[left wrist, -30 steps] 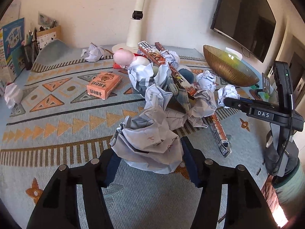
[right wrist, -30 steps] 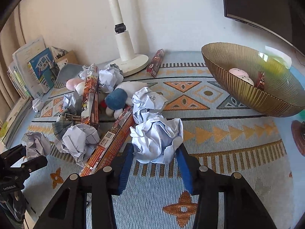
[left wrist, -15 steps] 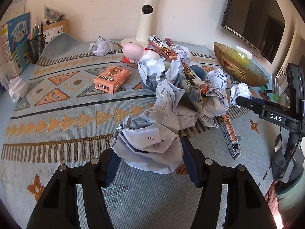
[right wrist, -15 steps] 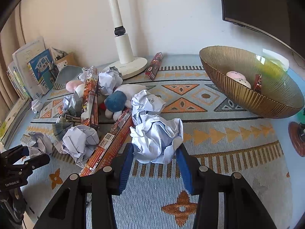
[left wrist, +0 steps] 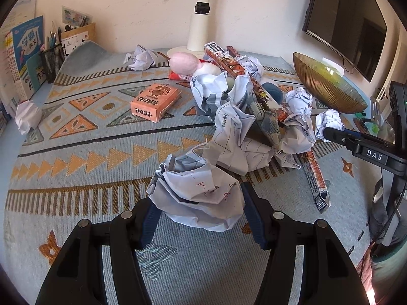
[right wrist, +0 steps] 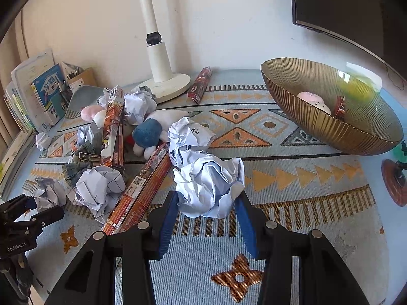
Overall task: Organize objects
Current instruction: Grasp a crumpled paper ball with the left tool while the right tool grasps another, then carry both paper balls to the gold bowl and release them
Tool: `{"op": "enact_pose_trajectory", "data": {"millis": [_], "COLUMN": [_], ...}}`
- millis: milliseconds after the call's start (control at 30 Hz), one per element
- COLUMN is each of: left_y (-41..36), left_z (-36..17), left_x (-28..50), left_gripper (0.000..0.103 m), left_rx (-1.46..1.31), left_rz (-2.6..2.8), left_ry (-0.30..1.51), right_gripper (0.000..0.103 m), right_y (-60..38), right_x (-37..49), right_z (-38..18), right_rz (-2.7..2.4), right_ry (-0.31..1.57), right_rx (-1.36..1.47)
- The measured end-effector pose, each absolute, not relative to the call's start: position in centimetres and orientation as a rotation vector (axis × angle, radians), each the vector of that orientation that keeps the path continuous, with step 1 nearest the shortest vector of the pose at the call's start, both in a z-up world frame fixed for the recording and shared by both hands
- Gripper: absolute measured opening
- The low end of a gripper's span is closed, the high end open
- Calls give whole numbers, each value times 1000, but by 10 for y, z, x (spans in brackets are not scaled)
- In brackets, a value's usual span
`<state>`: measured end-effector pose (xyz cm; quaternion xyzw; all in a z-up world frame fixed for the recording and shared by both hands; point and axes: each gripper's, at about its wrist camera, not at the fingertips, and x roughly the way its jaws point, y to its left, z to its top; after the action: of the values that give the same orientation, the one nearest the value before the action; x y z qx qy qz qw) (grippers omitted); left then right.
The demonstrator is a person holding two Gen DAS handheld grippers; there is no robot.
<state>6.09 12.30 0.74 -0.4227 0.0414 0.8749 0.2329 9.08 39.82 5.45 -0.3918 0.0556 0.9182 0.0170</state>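
Note:
My left gripper [left wrist: 201, 218] is shut on a crumpled paper ball [left wrist: 198, 193] with red pen marks, its blue pads pressing both sides just above the patterned rug [left wrist: 89, 157]. My right gripper [right wrist: 206, 213] is shut on another white paper ball [right wrist: 208, 185]. In the left wrist view the right gripper [left wrist: 330, 133] shows at the right edge, with that paper ball [left wrist: 329, 122] at its tip. Low on the left of the right wrist view is the left gripper [right wrist: 33, 211], paper [right wrist: 48, 195] at its fingers.
A pile of paper balls [left wrist: 244, 137], long printed boxes [right wrist: 142, 185] and plush toys [right wrist: 150, 132] lies mid-rug. A gold ribbed bowl [right wrist: 318, 124] holding a few items stands at the right. An orange box [left wrist: 155, 101], a lamp base [right wrist: 165, 86] and books [left wrist: 25, 50] sit behind.
The left wrist view has swung slightly, so the scene sits a little further right in it. Both grippers keep the same hold on their paper balls.

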Motion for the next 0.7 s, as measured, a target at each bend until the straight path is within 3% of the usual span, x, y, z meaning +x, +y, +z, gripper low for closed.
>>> {"op": "enact_pose_trajectory", "data": {"millis": [500,700], "left_y": [123,133], "left_z": [11,67], "left_x": [63,63], "left_gripper": [57,56], "left_rx": [-1146,-1019], "left_rz": [2437,2360], "left_ry": [124,-9], "right_gripper": [45,44], "right_y": [398,402], "right_x": [101,115], "right_z": [65,89], "right_rz": [2920,3003], "right_ry": [169,185], "right_rx": [-1117,-1048]}}
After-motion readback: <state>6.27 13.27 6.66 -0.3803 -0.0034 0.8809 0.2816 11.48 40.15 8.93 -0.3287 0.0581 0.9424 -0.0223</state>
